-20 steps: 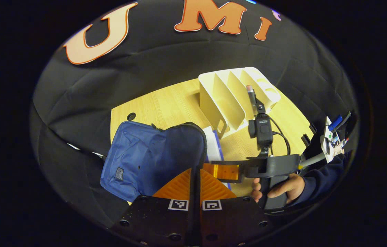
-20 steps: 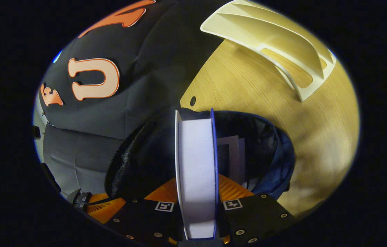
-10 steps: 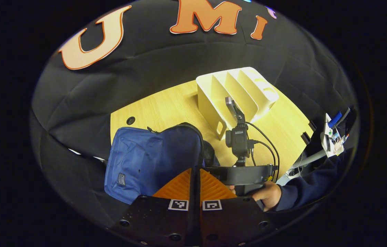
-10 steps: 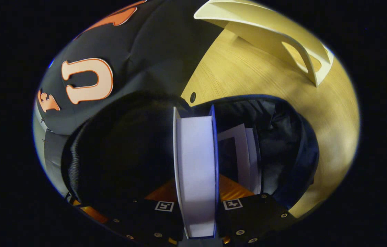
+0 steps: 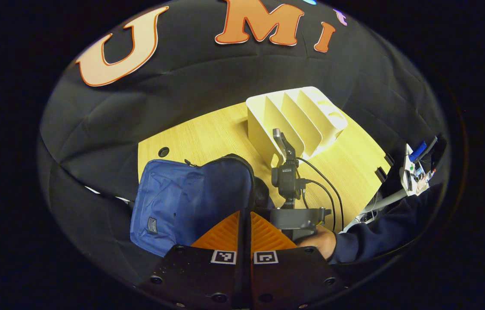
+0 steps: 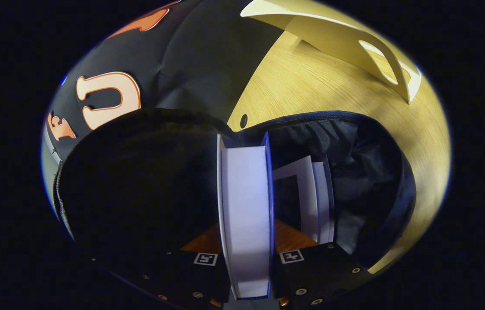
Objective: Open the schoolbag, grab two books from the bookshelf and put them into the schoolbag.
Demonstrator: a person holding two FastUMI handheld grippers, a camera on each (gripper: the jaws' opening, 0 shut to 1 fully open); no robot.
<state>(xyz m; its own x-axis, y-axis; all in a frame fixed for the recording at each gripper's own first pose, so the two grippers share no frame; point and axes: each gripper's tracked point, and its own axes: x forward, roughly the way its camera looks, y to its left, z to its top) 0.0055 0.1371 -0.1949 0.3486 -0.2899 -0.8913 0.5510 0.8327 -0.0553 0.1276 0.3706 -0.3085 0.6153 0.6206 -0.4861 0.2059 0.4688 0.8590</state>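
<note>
The blue schoolbag (image 5: 182, 202) lies on the wooden tabletop (image 5: 208, 133), flap open, near the cream bookshelf (image 5: 296, 118). The right gripper (image 6: 246, 258) clamps a white, blue-covered book (image 6: 245, 215) edge-up inside the bag's dark mouth, beside a second book (image 6: 311, 193). The left gripper (image 5: 244, 258) hovers closed at the flap, pinching nothing visible.

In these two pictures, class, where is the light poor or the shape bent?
Left gripper view: fisheye bows the table edge; the bookshelf is evenly lit. Right gripper view: the schoolbag interior is deep shadow, and the held book shows pale against it.
</note>
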